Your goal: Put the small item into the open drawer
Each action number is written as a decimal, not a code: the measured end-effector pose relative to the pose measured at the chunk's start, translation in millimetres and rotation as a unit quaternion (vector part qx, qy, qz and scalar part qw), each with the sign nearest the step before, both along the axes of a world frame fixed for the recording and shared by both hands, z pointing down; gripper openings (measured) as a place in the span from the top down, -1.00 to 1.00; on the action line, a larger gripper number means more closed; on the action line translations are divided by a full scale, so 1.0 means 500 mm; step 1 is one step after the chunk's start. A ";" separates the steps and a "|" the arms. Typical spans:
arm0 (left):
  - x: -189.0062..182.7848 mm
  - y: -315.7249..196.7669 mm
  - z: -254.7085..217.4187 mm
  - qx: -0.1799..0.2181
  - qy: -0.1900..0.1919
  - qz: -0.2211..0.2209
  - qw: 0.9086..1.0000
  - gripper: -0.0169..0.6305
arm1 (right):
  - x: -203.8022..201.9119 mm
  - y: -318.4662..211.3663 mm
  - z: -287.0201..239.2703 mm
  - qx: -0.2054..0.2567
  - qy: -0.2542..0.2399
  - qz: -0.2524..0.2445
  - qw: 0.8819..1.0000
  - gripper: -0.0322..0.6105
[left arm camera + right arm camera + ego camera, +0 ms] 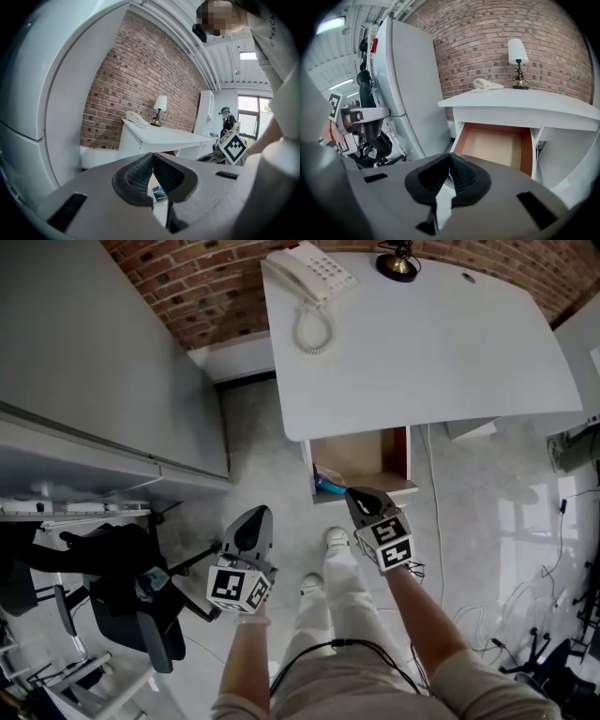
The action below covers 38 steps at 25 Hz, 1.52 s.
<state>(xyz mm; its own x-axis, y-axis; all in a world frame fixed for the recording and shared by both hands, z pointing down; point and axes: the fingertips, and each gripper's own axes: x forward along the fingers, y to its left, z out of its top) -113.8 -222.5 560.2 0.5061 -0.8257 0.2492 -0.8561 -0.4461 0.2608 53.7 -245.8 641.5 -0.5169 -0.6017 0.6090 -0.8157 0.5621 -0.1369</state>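
Note:
The open drawer hangs under the white desk, its wooden floor bare at the back. A small blue item lies in its front left corner. My right gripper hovers over the drawer's front edge, just right of the item, its jaws shut with nothing between them. In the right gripper view, the shut right gripper points at the drawer; only a blue sliver shows past the pads. My left gripper is lower left, over the floor, shut and empty; its own view shows the left gripper closed.
A telephone and a lamp stand on the desk. A tall grey cabinet fills the left, with a black office chair below it. The person's shoes stand before the drawer. Cables lie at right.

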 end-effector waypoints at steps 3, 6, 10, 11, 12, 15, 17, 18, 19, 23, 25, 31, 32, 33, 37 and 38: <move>0.001 0.002 -0.016 0.007 -0.001 0.003 1.000 0.93 | 0.010 0.001 -0.032 0.013 -0.009 0.009 1.000 0.88; 0.002 0.005 -0.033 0.014 -0.007 0.002 1.000 0.93 | 0.018 0.008 -0.062 0.022 -0.021 0.012 0.999 0.88; 0.007 0.009 -0.055 0.026 -0.011 0.002 1.000 0.93 | 0.024 0.019 -0.102 0.040 -0.034 0.008 0.999 0.89; 0.008 0.009 -0.061 0.028 -0.011 0.003 1.000 0.93 | 0.025 0.021 -0.111 0.046 -0.036 0.007 0.998 0.89; 0.009 0.010 -0.066 0.030 -0.012 0.004 0.999 0.93 | 0.026 0.023 -0.121 0.051 -0.038 0.007 0.998 0.89; 0.012 0.013 -0.083 0.036 -0.014 0.006 0.999 0.93 | 0.033 0.028 -0.150 0.067 -0.046 0.008 0.997 0.89; 0.013 0.015 -0.094 0.038 -0.014 0.005 0.999 0.93 | 0.042 0.031 -0.170 0.076 -0.050 0.011 0.996 0.89; 0.014 0.016 -0.100 0.039 -0.014 0.005 0.999 0.93 | 0.047 0.032 -0.179 0.080 -0.052 0.013 0.995 0.89; 0.015 0.017 -0.106 0.040 -0.015 0.005 0.999 0.93 | 0.051 0.034 -0.189 0.084 -0.054 0.016 0.995 0.89; 0.019 0.023 -0.132 0.046 -0.022 0.007 0.999 0.93 | 0.069 0.040 -0.229 0.100 -0.066 0.025 0.992 0.89; 0.023 0.027 -0.145 0.051 -0.025 0.011 0.998 0.93 | 0.076 0.044 -0.249 0.108 -0.068 0.026 0.991 0.89; 0.024 0.039 -0.177 0.057 -0.023 0.009 0.998 0.93 | 0.102 0.060 -0.297 0.128 -0.072 0.033 0.989 0.89; 0.024 0.040 -0.184 0.058 -0.021 0.009 0.998 0.93 | 0.107 0.064 -0.305 0.131 -0.073 0.035 0.988 0.89; 0.024 0.041 -0.191 0.060 -0.020 0.008 0.998 0.93 | 0.112 0.067 -0.312 0.134 -0.074 0.038 0.987 0.89; 0.024 0.046 -0.219 0.070 -0.021 0.009 0.997 0.93 | 0.129 0.078 -0.341 0.143 -0.076 0.044 0.986 0.89; 0.025 0.046 -0.226 0.072 -0.021 0.009 0.997 0.93 | 0.133 0.080 -0.349 0.146 -0.076 0.045 0.985 0.89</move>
<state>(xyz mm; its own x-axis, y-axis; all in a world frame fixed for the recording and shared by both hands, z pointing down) -101.5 -199.3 447.0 0.5136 -0.8450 0.1491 -0.8560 -0.4926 0.1571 120.1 -205.7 467.1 -0.5247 -0.7880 0.3220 -0.8470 0.5213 -0.1043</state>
